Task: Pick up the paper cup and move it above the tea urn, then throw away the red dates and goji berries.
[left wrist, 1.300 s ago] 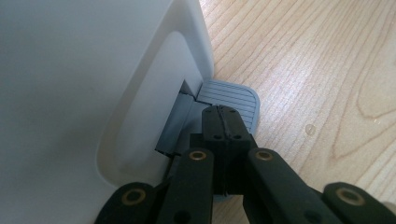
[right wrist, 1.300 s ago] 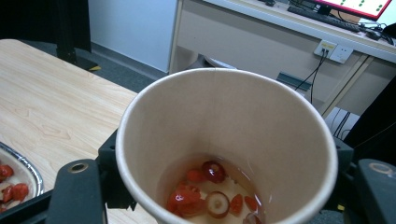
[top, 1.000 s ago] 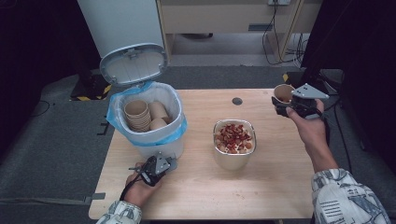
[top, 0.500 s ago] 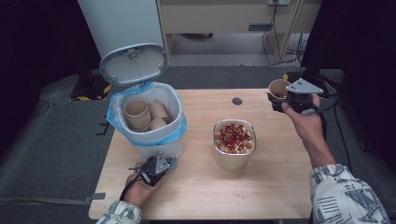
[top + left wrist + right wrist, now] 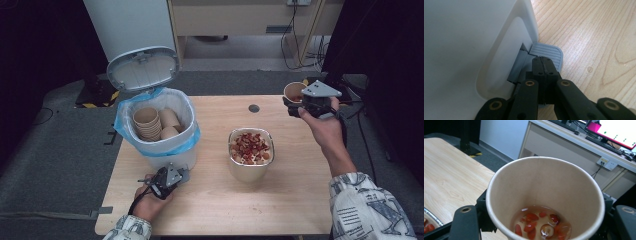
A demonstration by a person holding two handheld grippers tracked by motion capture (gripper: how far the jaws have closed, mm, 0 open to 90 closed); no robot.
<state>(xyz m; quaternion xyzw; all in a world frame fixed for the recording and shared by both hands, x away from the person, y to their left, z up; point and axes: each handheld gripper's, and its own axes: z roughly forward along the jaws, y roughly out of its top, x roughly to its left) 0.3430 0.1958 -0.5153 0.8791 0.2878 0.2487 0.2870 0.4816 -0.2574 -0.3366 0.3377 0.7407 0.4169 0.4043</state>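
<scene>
1. The right gripper (image 5: 294, 106) has its jaws clamped on a paper cup (image 5: 545, 202) — upright above the table's far right corner, a little liquid and red fruit bits in its bottom.
2. The left gripper (image 5: 543, 65), jaws fully together and empty, presses its tip on the grey pedal (image 5: 549, 53) of the white bin (image 5: 165, 135), whose lid (image 5: 142, 69) stands open.
3. Step in hand, as I judge it: emptying the cup. Next — carry it level to the metal bowl (image 5: 250, 170) of red fruit and tip it there, pedal held.

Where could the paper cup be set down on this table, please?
Bare wood lies between the metal bowl and the table's near edge, and behind the bowl around the dark hole. The left side is crowded by the bin and left gripper.
</scene>
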